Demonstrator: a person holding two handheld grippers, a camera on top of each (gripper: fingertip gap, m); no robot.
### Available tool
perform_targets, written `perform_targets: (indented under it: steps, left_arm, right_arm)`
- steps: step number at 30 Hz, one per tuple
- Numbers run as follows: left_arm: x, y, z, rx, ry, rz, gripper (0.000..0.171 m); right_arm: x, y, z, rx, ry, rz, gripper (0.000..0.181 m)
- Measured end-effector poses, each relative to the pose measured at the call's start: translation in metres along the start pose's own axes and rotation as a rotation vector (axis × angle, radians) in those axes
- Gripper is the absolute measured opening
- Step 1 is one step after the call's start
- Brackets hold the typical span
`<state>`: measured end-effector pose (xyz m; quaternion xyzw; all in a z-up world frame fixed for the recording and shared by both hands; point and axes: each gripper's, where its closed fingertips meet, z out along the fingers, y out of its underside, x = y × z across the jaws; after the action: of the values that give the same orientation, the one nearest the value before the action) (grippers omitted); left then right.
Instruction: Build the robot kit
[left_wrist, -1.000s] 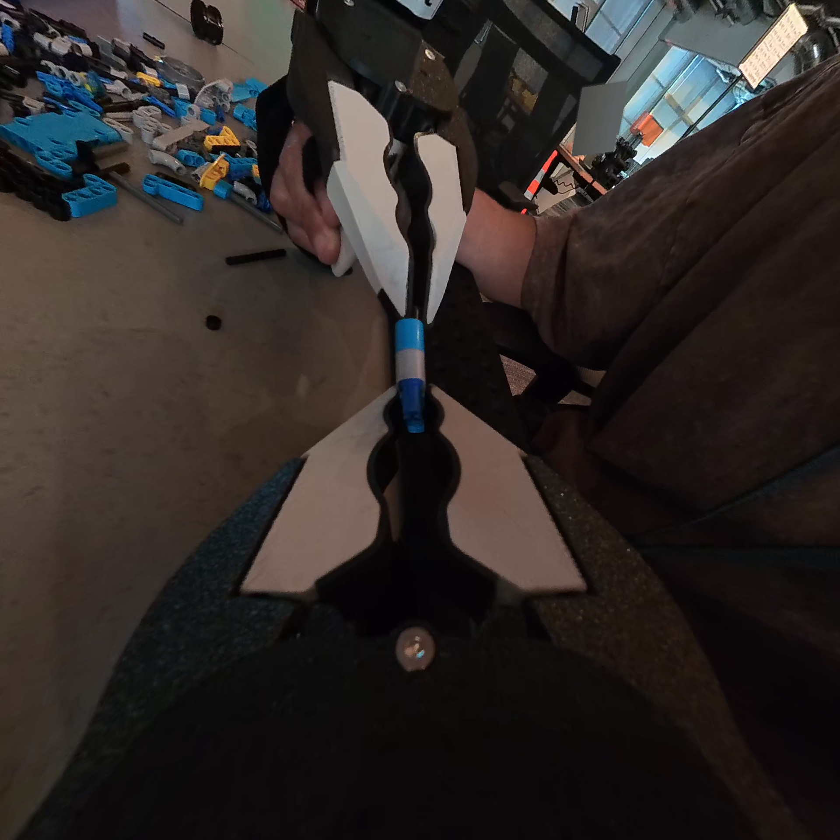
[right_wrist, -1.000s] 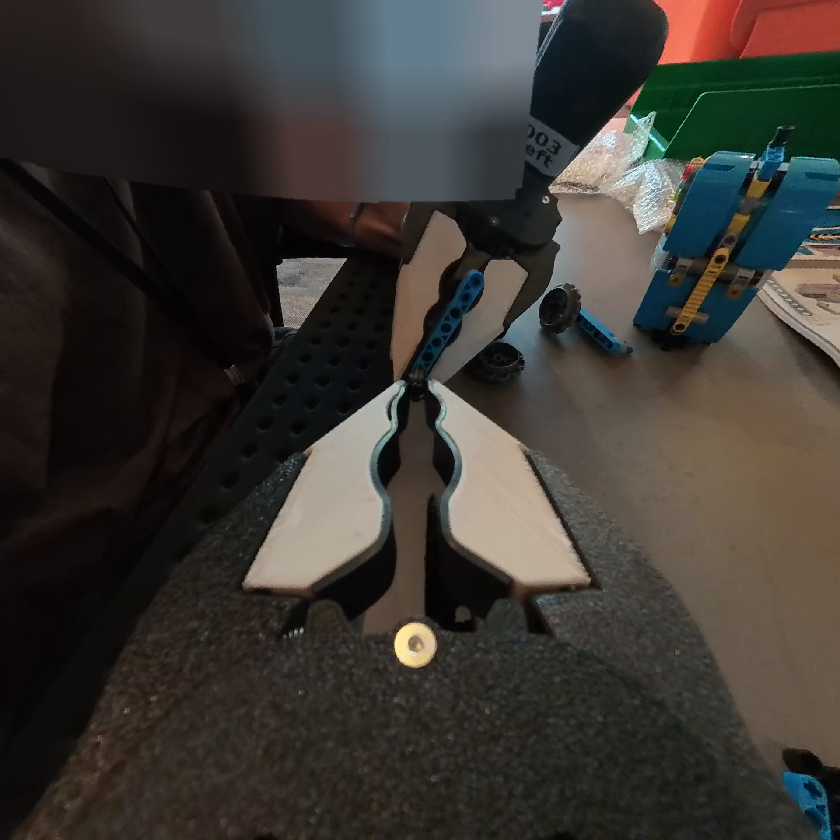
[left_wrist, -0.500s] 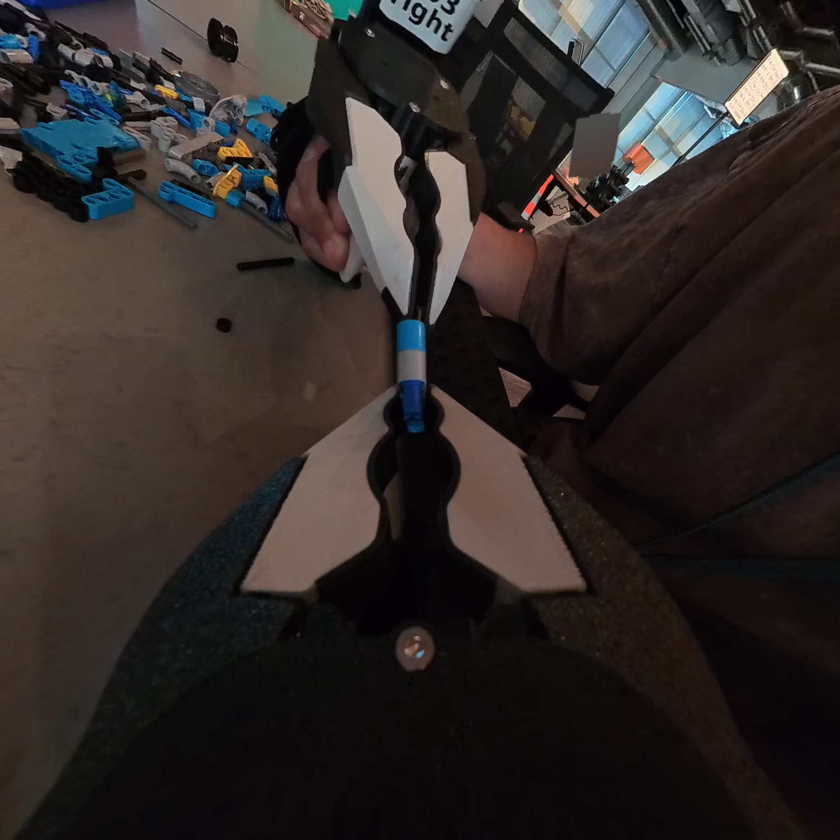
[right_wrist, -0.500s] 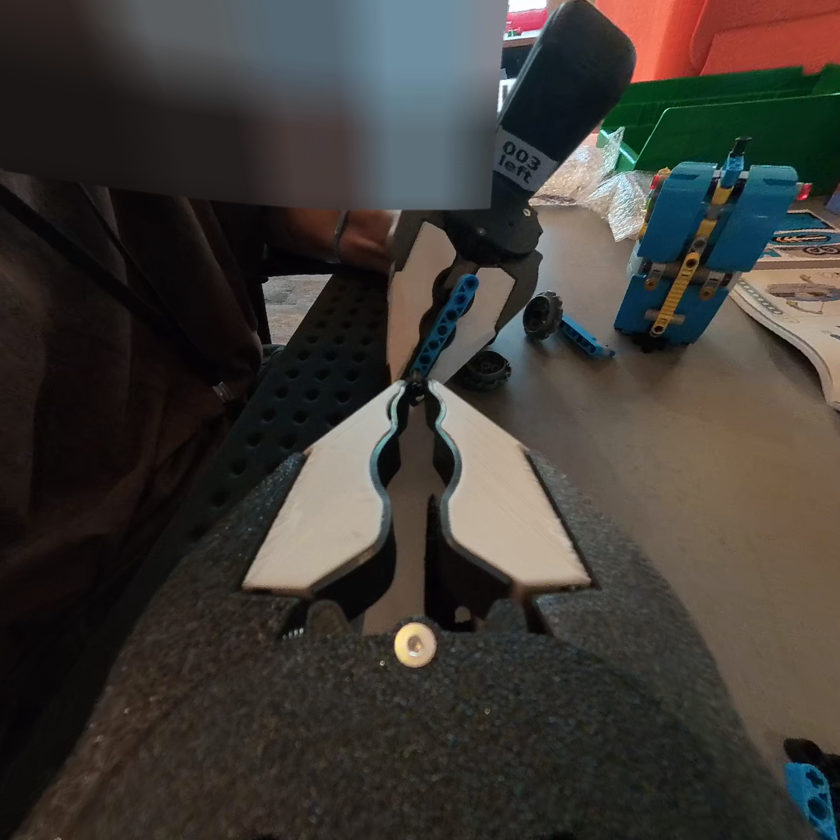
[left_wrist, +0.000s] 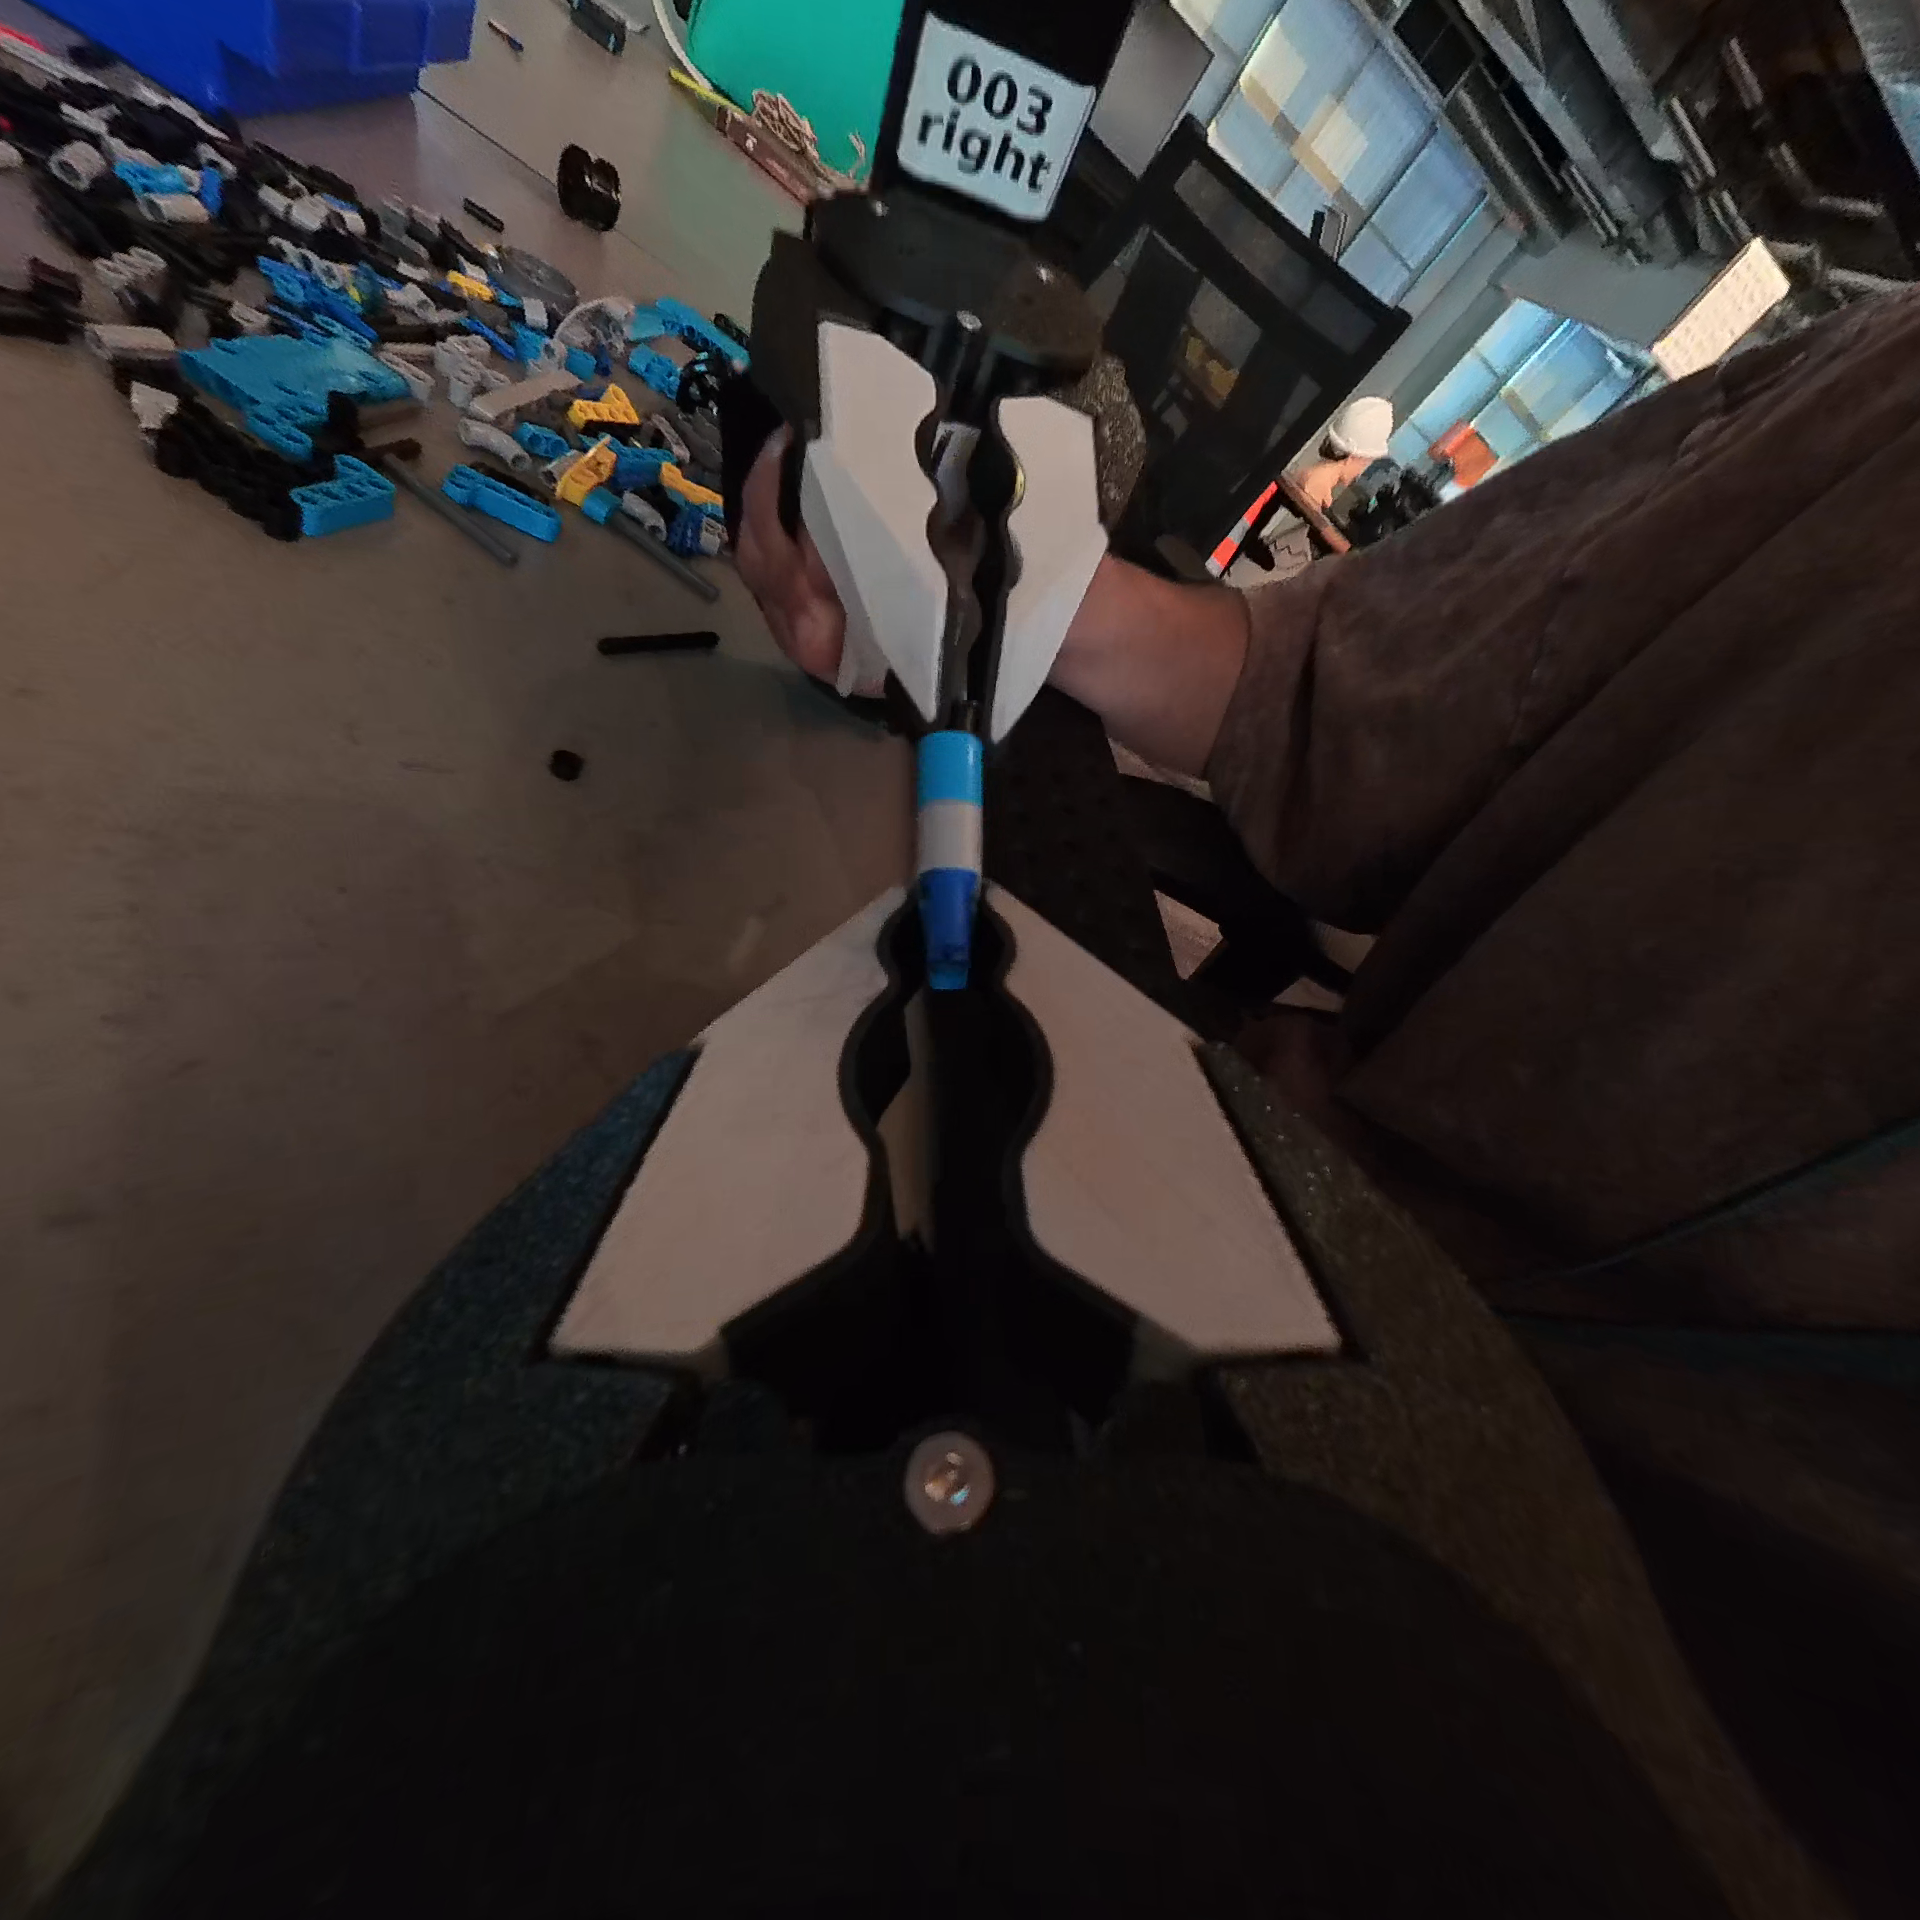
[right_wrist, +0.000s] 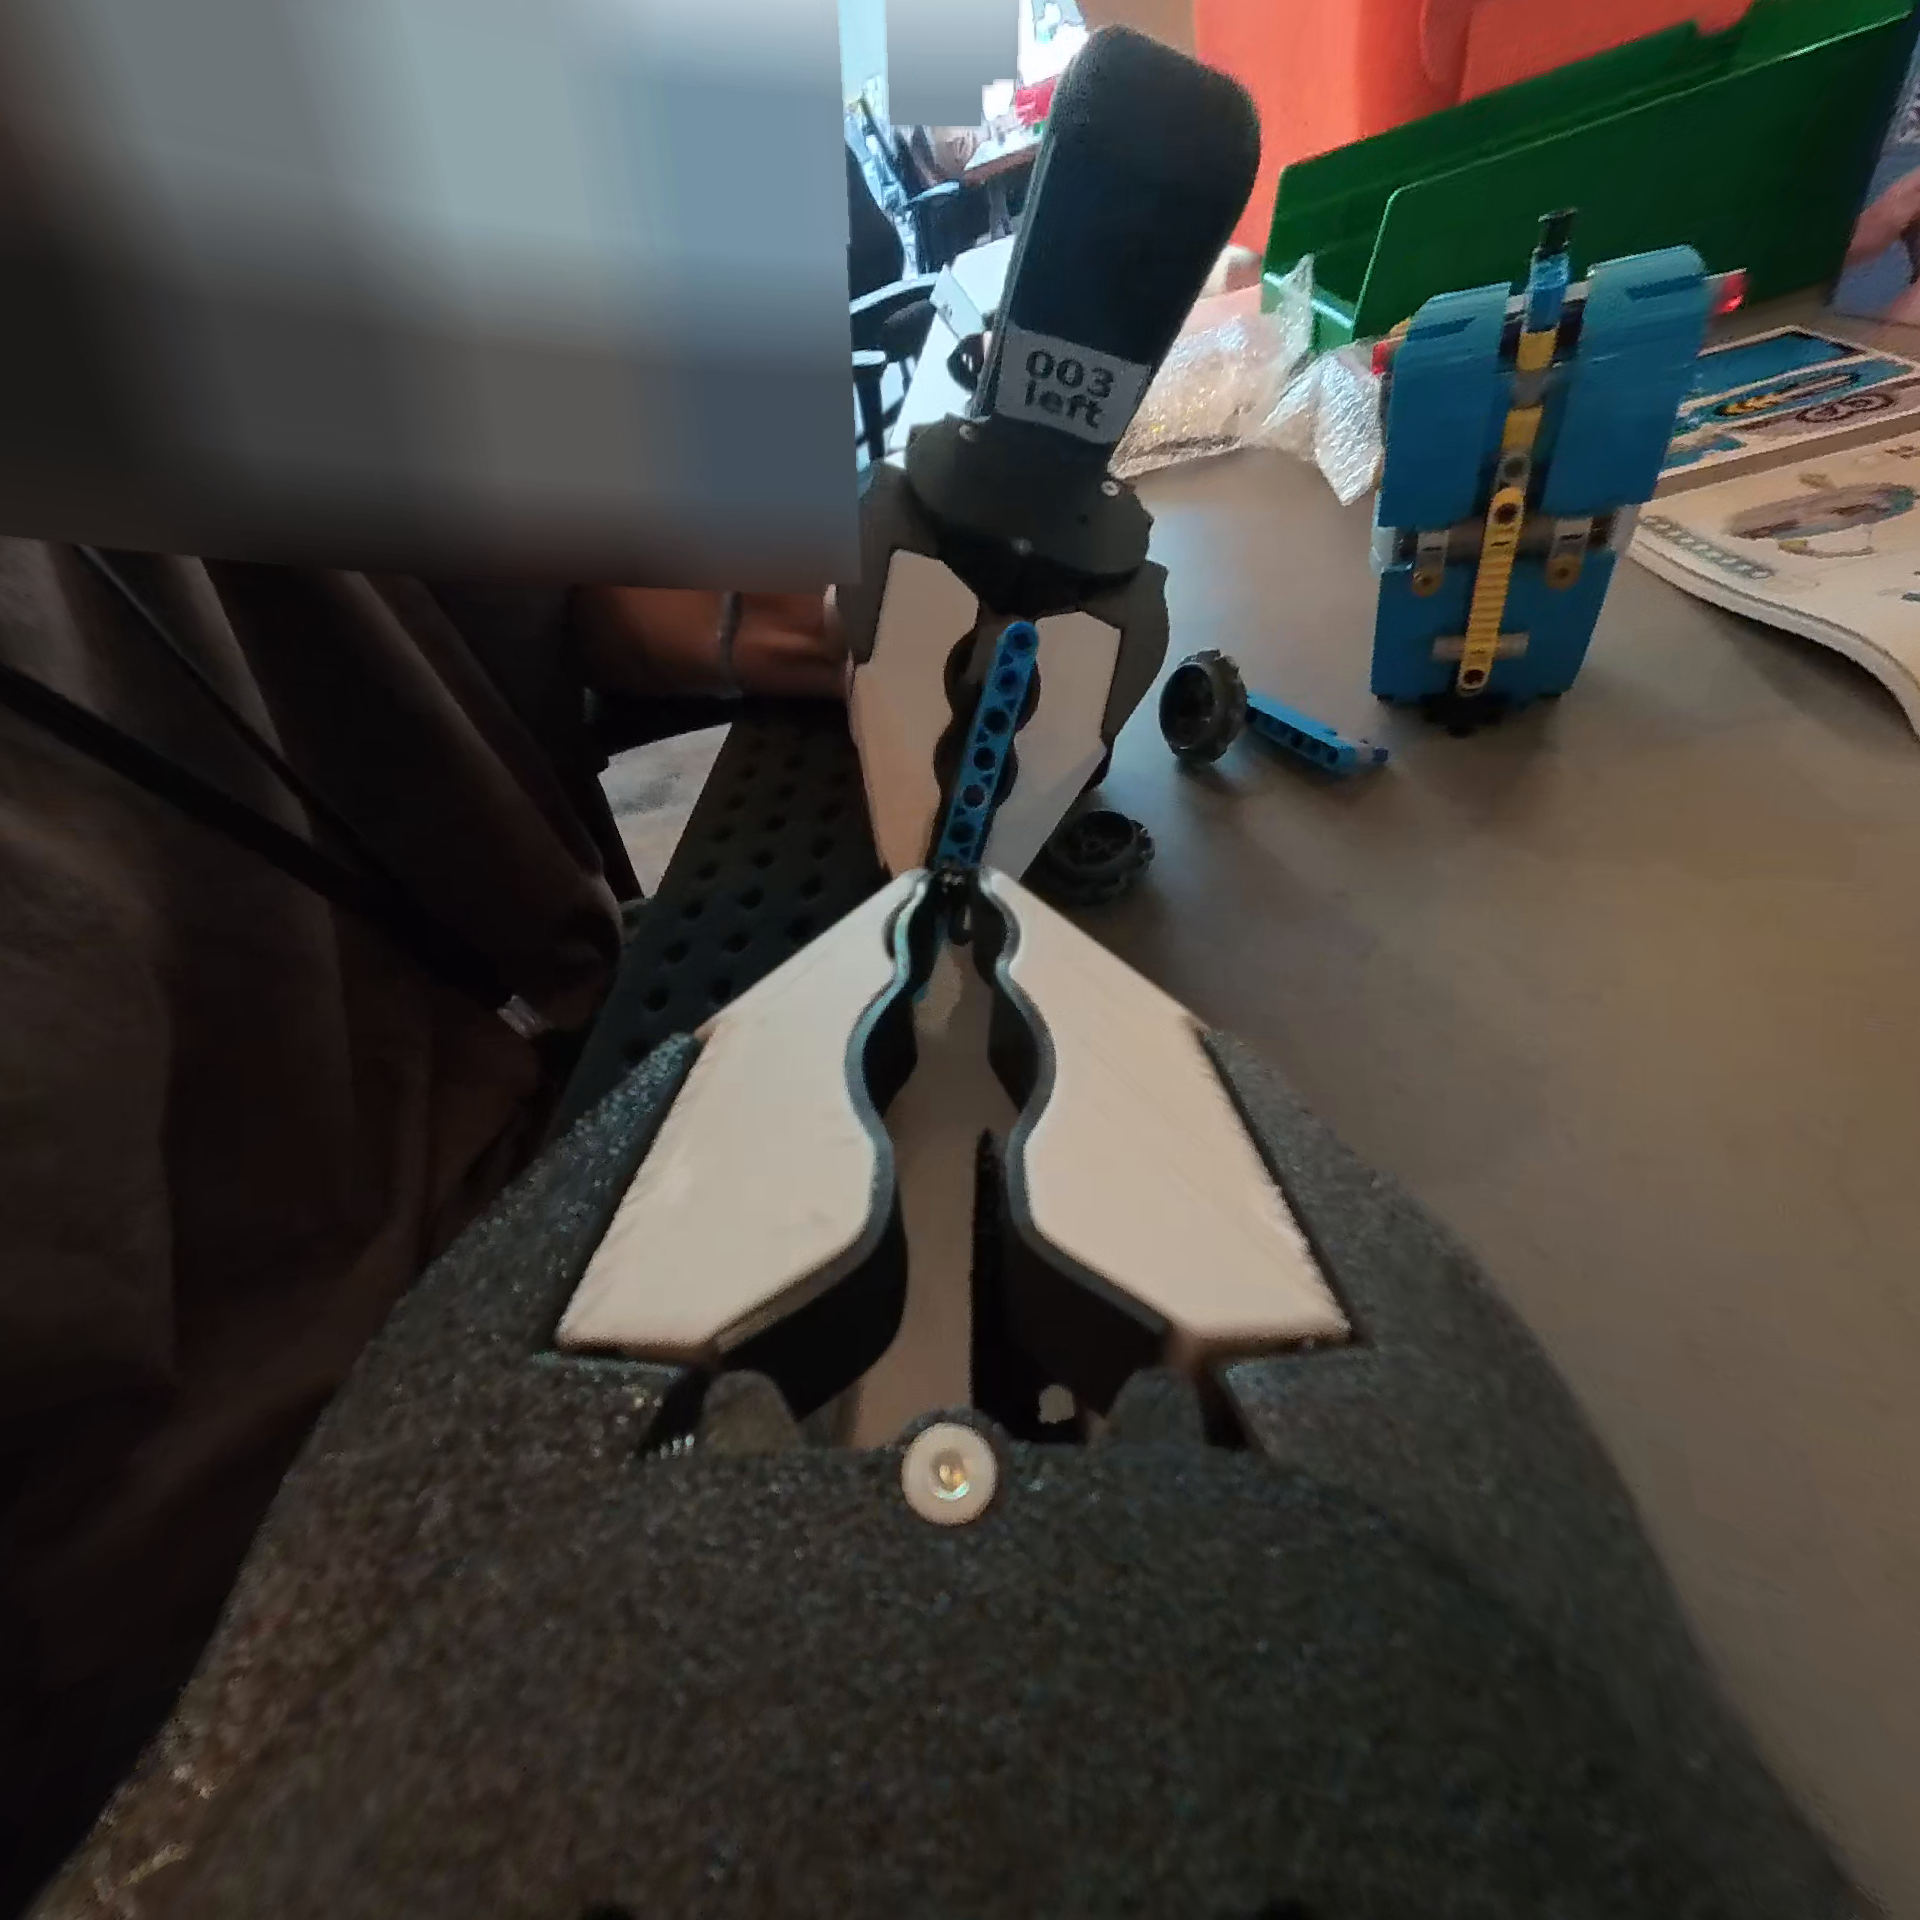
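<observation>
The two grippers face each other tip to tip above the near edge of a grey table (left_wrist: 260, 935). The left gripper (left_wrist: 948, 925) has its white fingers closed on the end of a blue perforated beam (right_wrist: 985, 748), which in the right wrist view runs up between those fingers toward the gripper's black body. In the left wrist view the beam is seen end-on, as a short blue piece, and beyond it a grey sleeve (left_wrist: 948, 836) and a light-blue sleeve (left_wrist: 950, 769) sit in line on a thin dark axle (left_wrist: 964, 717). The right gripper (right_wrist: 951, 899) has its fingers pinched shut on that dark axle, just past the light-blue sleeve; a hand (left_wrist: 800, 582) wraps its handle, with a brown sleeve (left_wrist: 1507, 644) behind. To the far left in the left wrist view lies a wide scatter of loose building parts (left_wrist: 416, 416) in blue, black, grey and yellow, with a black pin (left_wrist: 657, 643) and a small black bush (left_wrist: 564, 765) lying apart, nearer the grippers. In the right wrist view, to the right of the left gripper, a black wheel (right_wrist: 1203, 709) touches a short blue beam (right_wrist: 1314, 738) on the table, and another black wheel (right_wrist: 1099, 852) lies partly behind the gripper's fingers. Farther right stands a blue and yellow brick-built model (right_wrist: 1527, 499), beside an open instruction booklet (right_wrist: 1787, 582), with crumpled clear bags (right_wrist: 1247, 395) and green bins (right_wrist: 1558, 187) at the far edge.
</observation>
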<state>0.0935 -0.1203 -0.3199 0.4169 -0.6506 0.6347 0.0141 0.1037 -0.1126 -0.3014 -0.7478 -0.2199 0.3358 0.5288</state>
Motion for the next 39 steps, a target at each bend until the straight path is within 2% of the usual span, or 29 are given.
perform_targets:
  steps: [3, 15, 33, 39]
  left_arm:
    - [-0.0014, -0.0048, -0.0034, 0.035, 0.0, -0.016, 0.006]
    - [-0.0016, -0.003, -0.0021, 0.022, -0.015, 0.004, 0.006]
    - [-0.0028, -0.0062, -0.0046, 0.042, -0.012, -0.009, 0.006]
    - [0.0003, -0.0025, -0.002, 0.014, -0.004, 0.013, 0.006]
  right_arm:
    - [0.002, -0.0041, 0.0004, 0.025, 0.003, 0.014, 0.006]
    - [0.0055, -0.0041, 0.0011, 0.016, 0.011, 0.024, 0.006]
    - [0.0075, -0.0054, 0.0014, 0.002, 0.06, -0.069, 0.006]
    - [0.0021, -0.0037, 0.0014, 0.008, -0.007, -0.011, 0.006]
